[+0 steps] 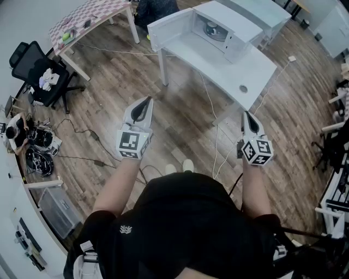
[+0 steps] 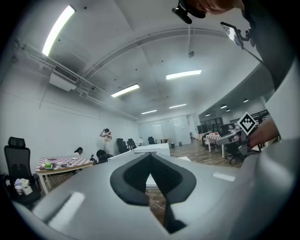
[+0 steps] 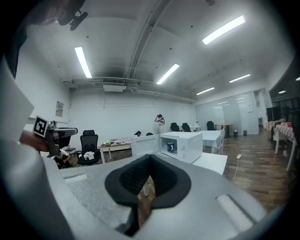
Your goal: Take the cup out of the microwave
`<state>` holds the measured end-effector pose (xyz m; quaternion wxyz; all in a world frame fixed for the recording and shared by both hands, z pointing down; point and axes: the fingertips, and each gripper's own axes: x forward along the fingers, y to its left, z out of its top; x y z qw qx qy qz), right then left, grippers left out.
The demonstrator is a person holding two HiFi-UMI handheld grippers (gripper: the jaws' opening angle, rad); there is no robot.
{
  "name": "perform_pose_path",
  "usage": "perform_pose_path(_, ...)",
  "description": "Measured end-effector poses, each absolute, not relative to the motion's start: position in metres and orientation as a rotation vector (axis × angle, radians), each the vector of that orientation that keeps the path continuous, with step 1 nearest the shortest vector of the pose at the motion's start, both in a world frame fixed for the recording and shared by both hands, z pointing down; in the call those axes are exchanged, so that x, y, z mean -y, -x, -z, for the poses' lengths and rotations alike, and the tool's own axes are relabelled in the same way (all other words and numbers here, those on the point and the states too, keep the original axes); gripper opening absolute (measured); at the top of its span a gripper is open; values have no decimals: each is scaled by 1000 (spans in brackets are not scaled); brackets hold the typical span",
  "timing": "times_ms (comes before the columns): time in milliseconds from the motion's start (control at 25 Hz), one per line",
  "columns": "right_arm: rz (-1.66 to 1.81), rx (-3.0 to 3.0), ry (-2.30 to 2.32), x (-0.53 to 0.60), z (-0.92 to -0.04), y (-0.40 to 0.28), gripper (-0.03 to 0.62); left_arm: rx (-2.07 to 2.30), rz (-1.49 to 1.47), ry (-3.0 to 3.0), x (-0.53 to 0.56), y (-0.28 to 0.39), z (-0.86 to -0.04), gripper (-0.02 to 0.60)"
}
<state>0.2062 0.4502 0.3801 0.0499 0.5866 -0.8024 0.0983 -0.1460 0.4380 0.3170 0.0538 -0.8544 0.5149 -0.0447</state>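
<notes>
A white microwave (image 1: 218,24) stands on a white table (image 1: 240,68) ahead of me, its door (image 1: 166,30) swung open to the left. Inside sits a dark cup (image 1: 211,31), which the right gripper view shows as a blue mug (image 3: 170,146) in the open cavity of the microwave (image 3: 185,145). My left gripper (image 1: 146,102) and right gripper (image 1: 248,114) hover over the wooden floor, well short of the table. Both are shut with nothing between the jaws. In its own view, the tips of the left gripper (image 2: 151,154) meet, and so do those of the right gripper (image 3: 149,157).
A checkered table (image 1: 87,16) and a black office chair (image 1: 38,71) stand at the left. Cables (image 1: 215,125) trail across the floor below the white table. A second white table (image 1: 262,13) lies behind the microwave. People (image 3: 160,123) are far across the room.
</notes>
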Motion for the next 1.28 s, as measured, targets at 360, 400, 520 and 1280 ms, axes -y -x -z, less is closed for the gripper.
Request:
perform_pose_path(360, -295, 2493, -1735, -415, -382, -225, 0, -1581, 169, 2548, -414, 121, -308, 3)
perform_pose_path(400, -299, 2501, -1728, -411, -384, -228, 0, -1585, 174, 2541, -411, 118, -309, 3)
perform_pose_path(520, -293, 2545, -1692, -398, -387, -231, 0, -1602, 192, 2515, -403, 114, -311, 2)
perform_pose_path(1280, -282, 2486, -1742, -245, -407, -197, 2, -1522, 188, 2584, -227, 122, -345, 3)
